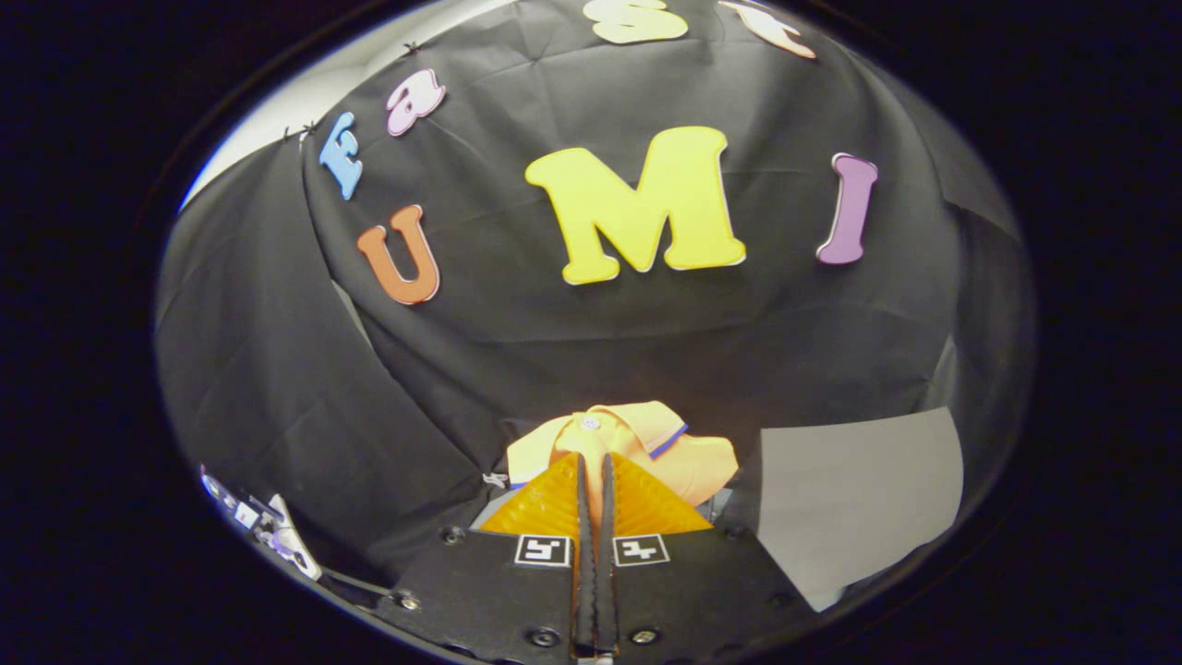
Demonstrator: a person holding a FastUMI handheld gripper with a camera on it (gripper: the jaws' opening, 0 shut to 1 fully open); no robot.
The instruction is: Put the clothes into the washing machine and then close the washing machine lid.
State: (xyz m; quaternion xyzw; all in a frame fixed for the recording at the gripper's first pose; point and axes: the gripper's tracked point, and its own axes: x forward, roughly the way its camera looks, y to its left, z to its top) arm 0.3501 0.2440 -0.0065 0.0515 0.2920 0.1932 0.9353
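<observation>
Black booth cloth (277, 388) hangs behind an orange-and-yellow shirt (637, 439), on whose collar the gripper (596, 471) is clamped with fingers nearly together.

Garment (688, 462) just ahead of the hand-held gripper (596, 466): bright orange body, paler yellow-orange collar with a thin blue trim line along its edge, one small pale button near the collar. Fingers pressed close together on an orange fold of it. Booth wall behind the garment: plain black cloth (277, 388). Beside the garment: flat plain grey panel (859, 499).
</observation>
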